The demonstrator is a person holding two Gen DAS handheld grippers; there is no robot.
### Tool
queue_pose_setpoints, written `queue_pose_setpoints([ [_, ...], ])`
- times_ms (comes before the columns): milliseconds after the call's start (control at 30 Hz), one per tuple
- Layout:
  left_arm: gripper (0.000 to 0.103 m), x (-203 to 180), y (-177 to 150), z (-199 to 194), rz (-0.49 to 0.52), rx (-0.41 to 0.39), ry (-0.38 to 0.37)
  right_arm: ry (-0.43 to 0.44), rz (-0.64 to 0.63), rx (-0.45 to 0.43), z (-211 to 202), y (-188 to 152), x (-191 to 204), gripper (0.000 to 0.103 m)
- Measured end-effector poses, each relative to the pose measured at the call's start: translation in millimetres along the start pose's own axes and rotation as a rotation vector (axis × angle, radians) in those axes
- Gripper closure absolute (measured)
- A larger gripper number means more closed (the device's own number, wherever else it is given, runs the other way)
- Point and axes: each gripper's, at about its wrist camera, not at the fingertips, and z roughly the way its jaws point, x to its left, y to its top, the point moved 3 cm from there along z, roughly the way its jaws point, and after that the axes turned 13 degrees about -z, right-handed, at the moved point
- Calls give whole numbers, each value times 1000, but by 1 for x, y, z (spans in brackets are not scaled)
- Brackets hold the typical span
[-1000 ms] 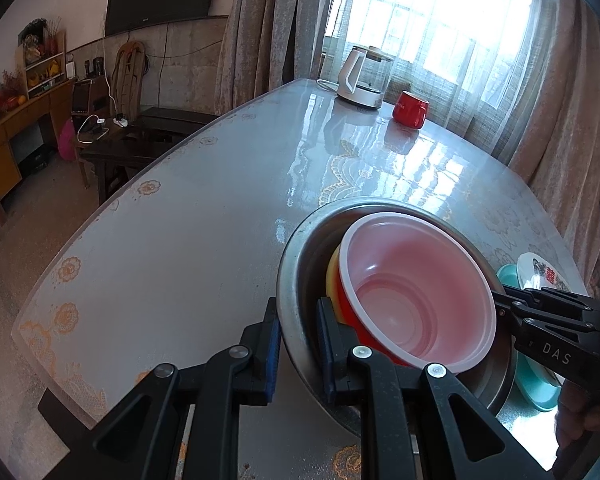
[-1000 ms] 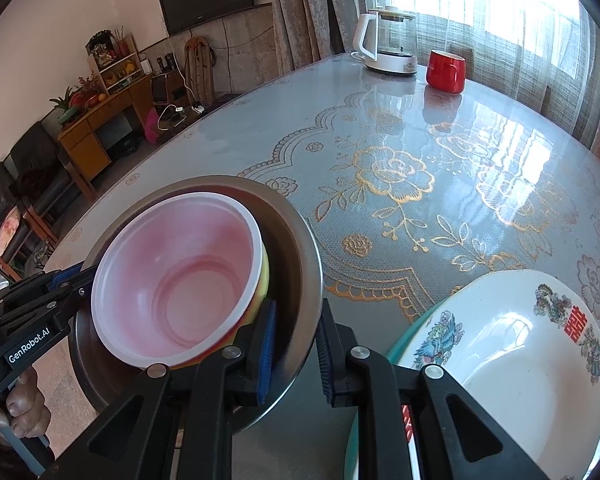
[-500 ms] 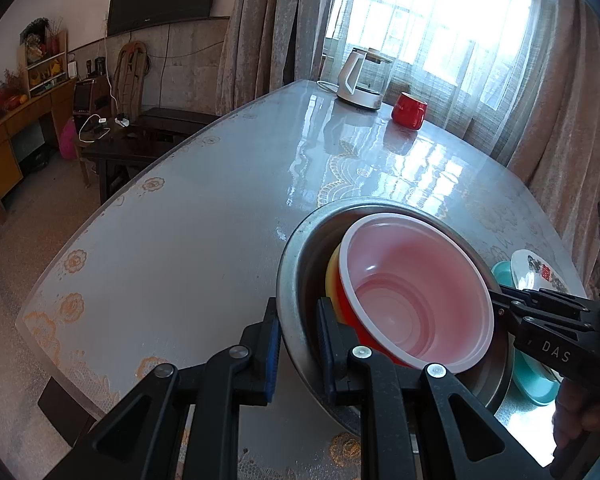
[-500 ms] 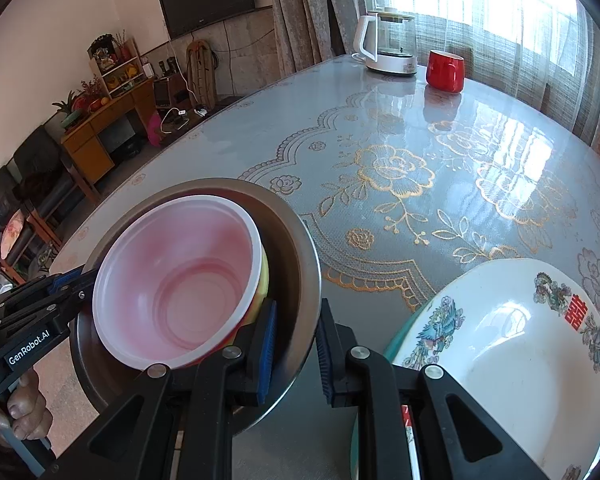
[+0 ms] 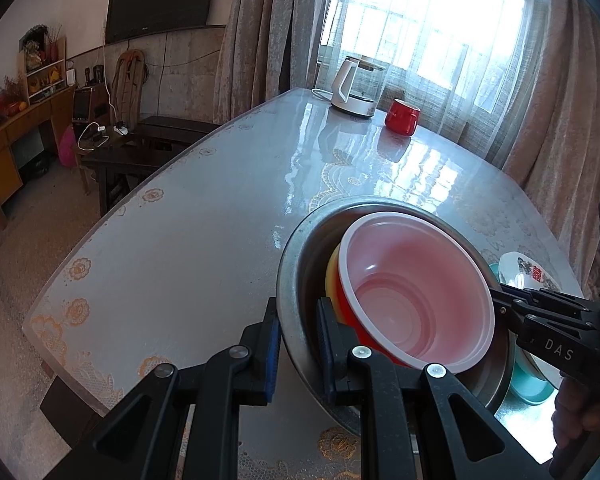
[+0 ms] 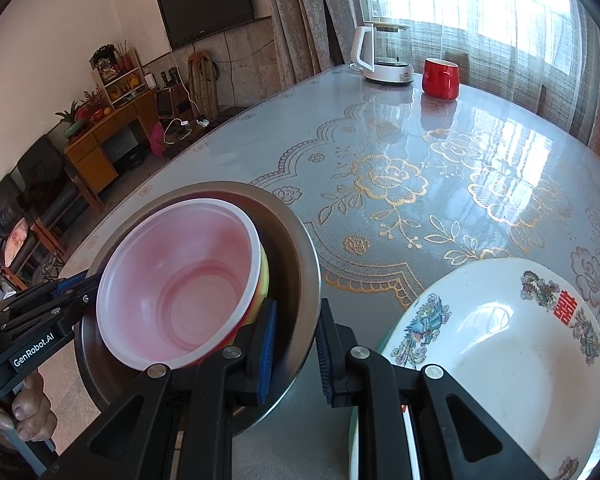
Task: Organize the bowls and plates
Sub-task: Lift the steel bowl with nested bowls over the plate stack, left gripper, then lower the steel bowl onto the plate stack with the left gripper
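Steel bowl (image 5: 300, 280) is held off the desk (image 5: 204, 232), opening up and tipped a bit; round, so no long axis. Inside sits a red bowl w/ white rim and pinkish inside (image 5: 416, 292), nested in a yellow bowl (image 5: 332, 276) of which only an edge shows. Stack leans toward the left-hand side of the steel bowl.

Left hand-held gripper (image 5: 298, 340) is narrow, clamped on the steel bowl's near rim, one blue pad outside, one inside. Right hand-held gripper (image 6: 296, 340) grips the opposite rim the same way, jaws narrow w/ rim between pads.

Just right of the steel bowl: white plate w/ bird pattern and red character (image 6: 500, 352), lying on a teal plate (image 5: 532, 388) on the desk. Steel bowl's rim overlaps the teal plate's edge in left wrist view; can't tell if touching.

Far end of desk, well apart: white kettle (image 6: 384, 56) and red mug (image 6: 440, 78), side by side near the window. Desk has glossy cover w/ gold floral print.
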Motion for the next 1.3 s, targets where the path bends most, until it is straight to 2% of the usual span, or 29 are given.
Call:
queue_pose_setpoints([
  [600, 86, -45, 5, -13, 92, -25, -54, -43, 44, -72, -41, -9, -22, 84],
  [933, 85, -104, 4, -16, 191, -19, -138, -122, 105, -120, -82, -26, -57, 84],
  [1300, 85, -176, -13, -10, 290, 57, -253, -247, 202, -158, -136, -56, -104, 84],
])
